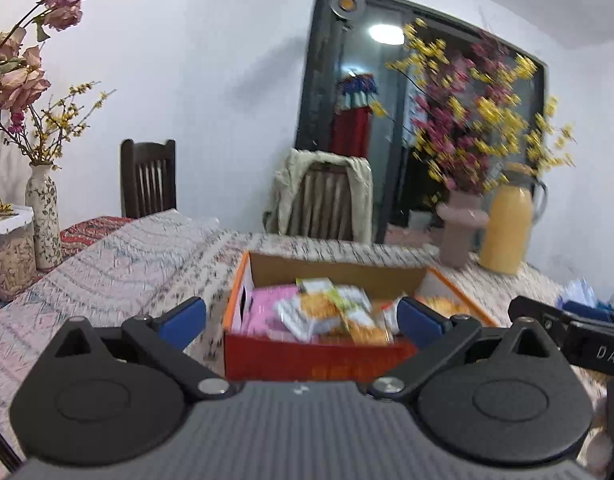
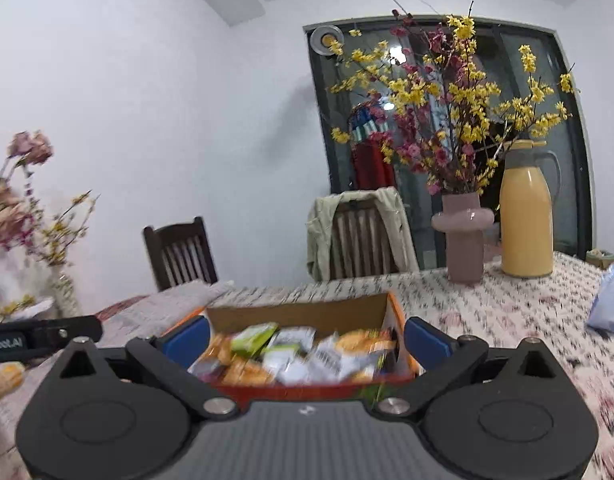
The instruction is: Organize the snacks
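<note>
An orange cardboard box (image 1: pixel 319 354) sits on the patterned tablecloth, filled with several snack packets (image 1: pixel 327 314) in pink, white, green and orange wrappers. My left gripper (image 1: pixel 303 316) is open, its blue pads spread wide just in front of the box, nothing between them. In the right wrist view the same box (image 2: pixel 395 316) lies close ahead with the snack packets (image 2: pixel 295 356) piled inside. My right gripper (image 2: pixel 305 340) is open too, its blue pads flanking the box's near side, holding nothing. The other gripper's black body (image 1: pixel 571 328) shows at the right edge of the left view.
A pink vase of yellow and red blossoms (image 2: pixel 463 236) and a yellow thermos jug (image 2: pixel 527 216) stand at the back right. A floral vase (image 1: pixel 43 216) and a clear lidded container (image 1: pixel 9 252) stand left. Two wooden chairs (image 2: pixel 179 252) face the table. A blue bag (image 2: pixel 611 300) lies right.
</note>
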{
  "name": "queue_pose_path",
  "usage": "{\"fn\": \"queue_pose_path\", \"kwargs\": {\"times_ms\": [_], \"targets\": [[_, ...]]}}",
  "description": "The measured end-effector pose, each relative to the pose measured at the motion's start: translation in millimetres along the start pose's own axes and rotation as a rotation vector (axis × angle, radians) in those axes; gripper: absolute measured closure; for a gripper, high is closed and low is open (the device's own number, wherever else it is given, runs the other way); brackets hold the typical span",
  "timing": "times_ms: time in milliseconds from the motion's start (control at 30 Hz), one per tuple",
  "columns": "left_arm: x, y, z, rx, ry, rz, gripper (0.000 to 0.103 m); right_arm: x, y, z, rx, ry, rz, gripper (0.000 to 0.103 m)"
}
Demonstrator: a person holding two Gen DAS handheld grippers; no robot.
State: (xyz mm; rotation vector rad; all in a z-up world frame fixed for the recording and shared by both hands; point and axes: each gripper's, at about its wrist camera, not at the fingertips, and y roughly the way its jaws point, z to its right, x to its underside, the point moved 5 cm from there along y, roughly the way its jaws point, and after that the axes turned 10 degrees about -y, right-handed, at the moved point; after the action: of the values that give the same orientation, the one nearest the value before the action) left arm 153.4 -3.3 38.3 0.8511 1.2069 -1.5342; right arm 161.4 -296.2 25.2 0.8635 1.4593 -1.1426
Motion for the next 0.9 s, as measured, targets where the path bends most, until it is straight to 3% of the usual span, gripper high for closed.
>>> {"fn": "queue_pose_path", "kwargs": {"times_ms": [200,467,900], "targets": [[39,-29,-20,0.013,0.01,-0.11,0.0,39,-40,-15,-0.032,-0.021,-0.108,0.0],[64,-48,-45,-0.007,-0.038,-0.173,0.0,89,-66,-24,-0.041,-0.016,-0.242,0.0],[75,-56,-45,0.01,-0.05,-0.192,0.0,93,-72,-32,-0.044,-0.019,-0.271,0.0]]}}
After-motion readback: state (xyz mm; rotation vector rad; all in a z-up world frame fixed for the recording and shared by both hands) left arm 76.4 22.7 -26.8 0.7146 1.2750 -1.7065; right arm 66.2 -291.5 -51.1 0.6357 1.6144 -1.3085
